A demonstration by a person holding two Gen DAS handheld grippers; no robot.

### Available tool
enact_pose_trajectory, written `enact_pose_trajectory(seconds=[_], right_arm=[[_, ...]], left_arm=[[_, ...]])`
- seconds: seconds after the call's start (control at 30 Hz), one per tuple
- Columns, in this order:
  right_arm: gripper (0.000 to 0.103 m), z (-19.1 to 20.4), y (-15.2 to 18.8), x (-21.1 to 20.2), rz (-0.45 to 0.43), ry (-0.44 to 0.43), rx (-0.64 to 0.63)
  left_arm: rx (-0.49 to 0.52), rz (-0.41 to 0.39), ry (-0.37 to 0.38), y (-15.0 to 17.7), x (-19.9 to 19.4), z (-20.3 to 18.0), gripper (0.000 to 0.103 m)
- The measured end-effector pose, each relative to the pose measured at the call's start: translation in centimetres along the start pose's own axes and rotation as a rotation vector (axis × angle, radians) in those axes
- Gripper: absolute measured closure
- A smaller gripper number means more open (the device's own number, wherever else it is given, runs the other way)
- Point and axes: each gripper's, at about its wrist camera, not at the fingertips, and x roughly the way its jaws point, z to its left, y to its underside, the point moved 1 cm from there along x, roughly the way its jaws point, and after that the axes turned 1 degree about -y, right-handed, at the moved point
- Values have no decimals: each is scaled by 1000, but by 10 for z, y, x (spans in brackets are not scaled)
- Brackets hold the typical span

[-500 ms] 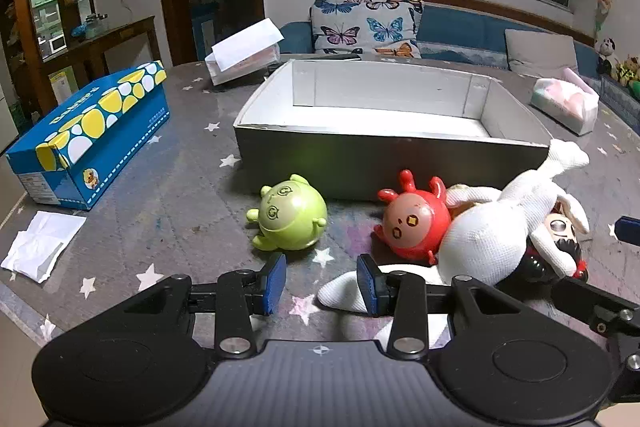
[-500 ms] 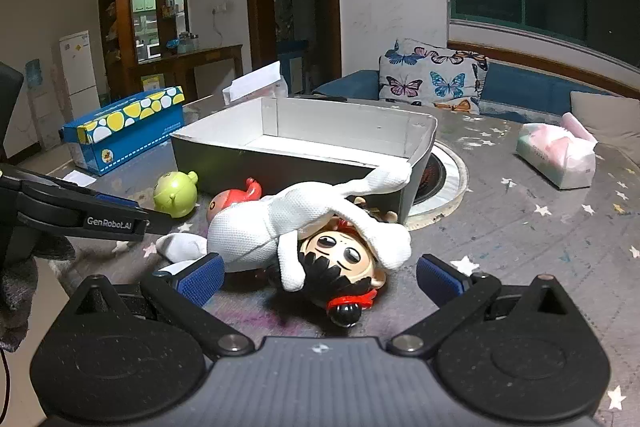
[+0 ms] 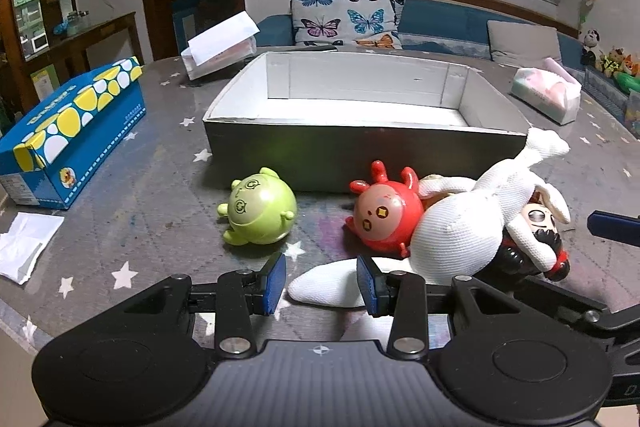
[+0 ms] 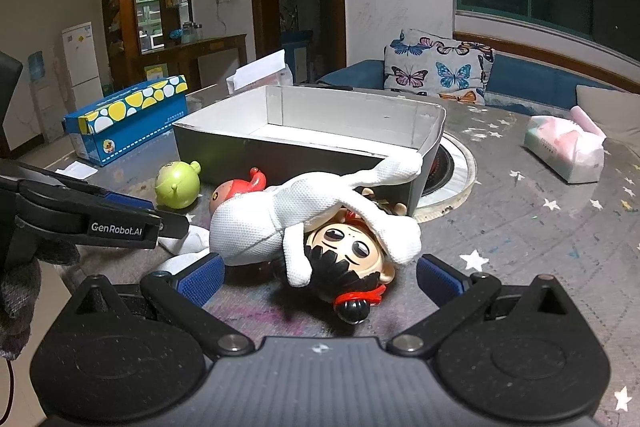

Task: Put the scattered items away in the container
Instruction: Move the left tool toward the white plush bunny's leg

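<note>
Comparing this moment with the one half a second before, very little has changed: both grippers sit a touch closer to the toys, and nothing on the worktop [image 3: 120,195] has shifted. The container [image 3: 360,131], an open grey box with white inner walls, stands toward the middle of the worktop with nothing visible inside it, so the tidying has not yet started.

The left gripper [image 3: 322,281] is released, its blue pads on either side of a white limb of the white plush doll [image 3: 456,235] without pressing on it. The right gripper [image 4: 316,277] is spread as wide as it goes, with the doll's big-eyed head between the open fingers and clear of both pads.

The doll lies on its side just in front of the container's near wall, one limb draped up against the box's corner. The red round toy [image 3: 384,213] is tucked against the doll, and the green round toy [image 3: 260,209] lies a little apart, nearer the worktop's left edge. All three are outside the box.

The small advance suggests both grippers are lining up on the doll, which looks like the first item to go in; no grasp has been made.
</note>
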Motion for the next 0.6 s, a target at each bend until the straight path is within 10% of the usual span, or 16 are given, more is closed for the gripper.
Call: enact_pose_trajectory(seconds=[0.6], right_arm=[[4, -3, -9, 9, -4, 9, 14]], left_arm=[[24, -16, 51, -6, -4, -6, 62]])
